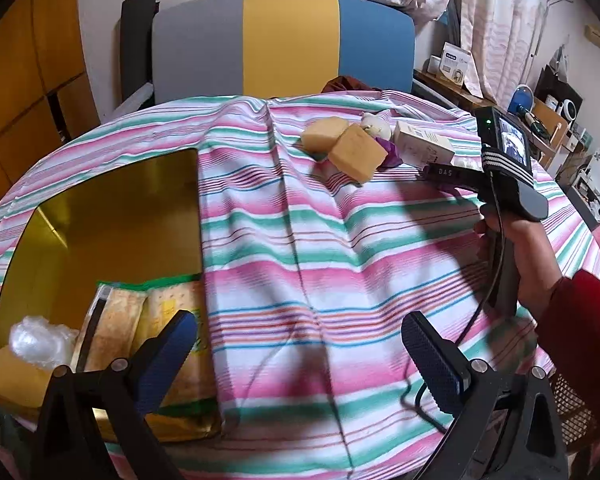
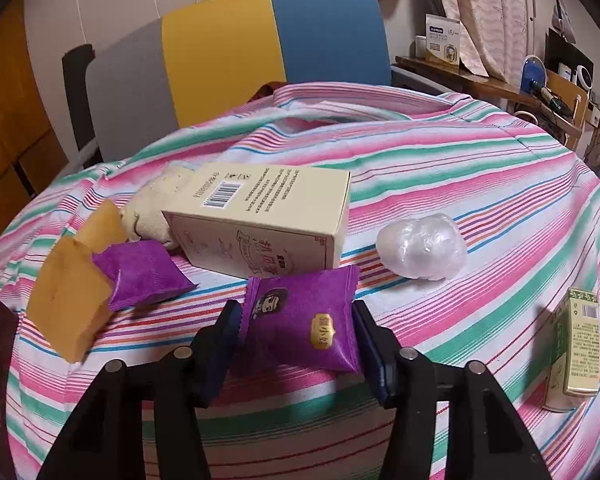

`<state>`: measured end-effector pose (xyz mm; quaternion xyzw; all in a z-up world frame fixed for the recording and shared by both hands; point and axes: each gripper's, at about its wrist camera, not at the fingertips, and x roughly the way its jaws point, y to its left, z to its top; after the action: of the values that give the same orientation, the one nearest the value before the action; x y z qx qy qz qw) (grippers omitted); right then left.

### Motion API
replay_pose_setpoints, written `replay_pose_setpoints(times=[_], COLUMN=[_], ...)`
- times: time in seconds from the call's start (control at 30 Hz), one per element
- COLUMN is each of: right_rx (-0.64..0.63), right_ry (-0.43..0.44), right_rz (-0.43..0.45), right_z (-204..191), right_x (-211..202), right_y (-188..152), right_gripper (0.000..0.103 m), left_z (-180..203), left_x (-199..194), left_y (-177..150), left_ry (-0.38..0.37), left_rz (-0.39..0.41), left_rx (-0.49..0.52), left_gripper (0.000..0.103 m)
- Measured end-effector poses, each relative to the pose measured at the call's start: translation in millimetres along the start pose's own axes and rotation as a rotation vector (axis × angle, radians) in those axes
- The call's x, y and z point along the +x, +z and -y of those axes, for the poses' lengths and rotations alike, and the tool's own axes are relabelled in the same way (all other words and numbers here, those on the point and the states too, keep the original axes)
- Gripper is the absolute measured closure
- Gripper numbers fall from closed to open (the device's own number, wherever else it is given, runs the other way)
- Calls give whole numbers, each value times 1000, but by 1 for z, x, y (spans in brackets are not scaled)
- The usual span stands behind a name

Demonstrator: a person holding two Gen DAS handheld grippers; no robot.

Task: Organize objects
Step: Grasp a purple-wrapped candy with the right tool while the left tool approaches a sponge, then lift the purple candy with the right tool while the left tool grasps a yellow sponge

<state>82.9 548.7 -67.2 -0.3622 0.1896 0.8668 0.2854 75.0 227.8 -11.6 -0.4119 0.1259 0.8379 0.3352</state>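
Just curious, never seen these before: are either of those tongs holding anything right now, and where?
The right tongs clamp a purple snack packet by its two side edges. The left tongs are open and empty.

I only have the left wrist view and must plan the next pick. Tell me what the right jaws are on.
Observer: The right gripper has a purple packet between its jaws, pads touching both ends.
Operator: Name anything left over that I cannot see.
Observer: A green box stands near the right edge of the striped cloth, apart from the other things.
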Motion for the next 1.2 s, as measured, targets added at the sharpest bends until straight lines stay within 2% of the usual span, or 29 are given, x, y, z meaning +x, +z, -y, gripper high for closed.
replay_pose_setpoints(times=[0.1,0.37,0.5,0.7,0.77,0.9,1.07,1.13,1.2], right_rx=[14,-27,-28,29,53,52,43,39,33], right_ry=[32,48,50,38,53,51,38,32,26], right_rz=[13,26,47,40,38,47,55,56,58], right_z=[3,-3,-3,7,12,12,11,10,9], right_x=[-3,-24,-35,-29,-27,-27,-27,-27,-27], right_y=[0,-11,-21,-26,-27,-28,-29,-29,-30], right_gripper=[55,56,56,56,56,56,55,55,55], left_z=[7,27,42,59,59,60,68,73,76], left_x=[4,24,51,108,128,158,175,176,178], left_y=[10,43,69,113,125,137,133,128,128], left_ry=[0,-4,20,7,31,77,46,49,37], left_rz=[10,53,97,72,53,35,62,101,97], left_rx=[10,59,116,150,135,135,171,198,207], left_gripper=[0,0,0,0,0,0,0,6,21])
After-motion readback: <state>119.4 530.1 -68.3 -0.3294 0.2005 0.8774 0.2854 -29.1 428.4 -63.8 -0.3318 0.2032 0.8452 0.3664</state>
